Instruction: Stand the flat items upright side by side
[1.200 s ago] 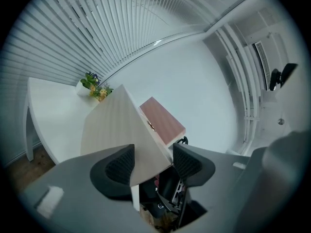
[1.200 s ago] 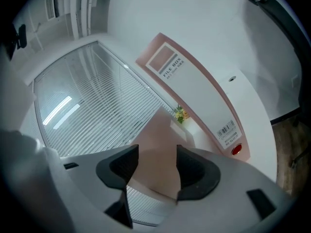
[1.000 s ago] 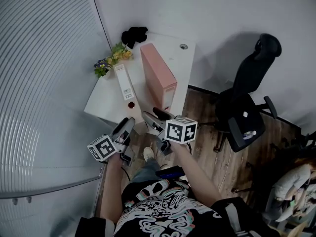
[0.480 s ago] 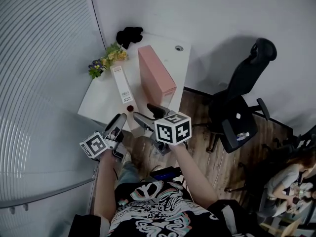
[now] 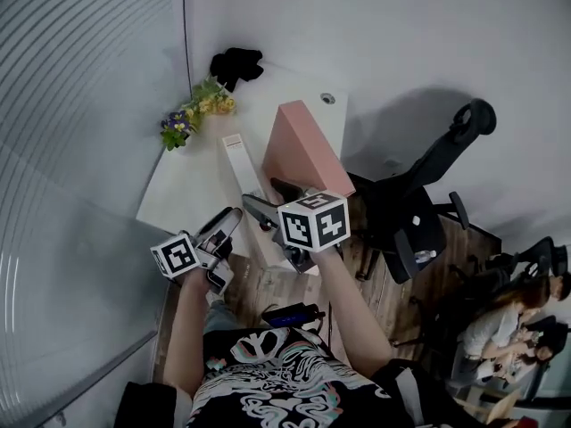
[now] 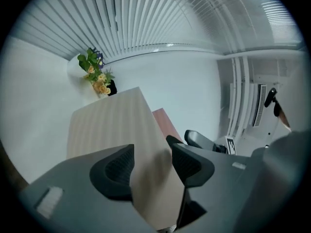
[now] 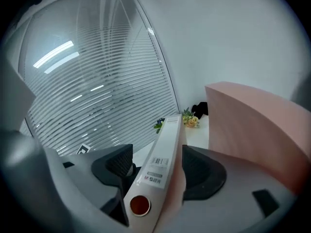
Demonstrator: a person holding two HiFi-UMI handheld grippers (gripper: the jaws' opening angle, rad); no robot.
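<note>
A binder (image 5: 239,154) with a white spine and beige covers rests on the white table (image 5: 183,199), just left of an upright pink box file (image 5: 299,150). My left gripper (image 5: 228,219) is at the binder's near end. In the left gripper view the left gripper (image 6: 151,166) is shut on the beige cover (image 6: 116,125), with the pink file (image 6: 163,123) behind. My right gripper (image 5: 268,200) straddles the labelled spine (image 7: 163,164). The right gripper's (image 7: 155,171) jaws have just been opening and its pads stand off the binder, with the pink file (image 7: 252,120) at the right.
A pot of flowers (image 5: 192,114) and a black object (image 5: 235,63) sit at the table's far end. A black office chair (image 5: 419,212) stands right of the table on the wooden floor. Window blinds run along the left. People sit at the lower right (image 5: 508,319).
The binder now sits steeper and closer to the pink file. Both grippers have shifted with its near end, and the right gripper has rolled.
</note>
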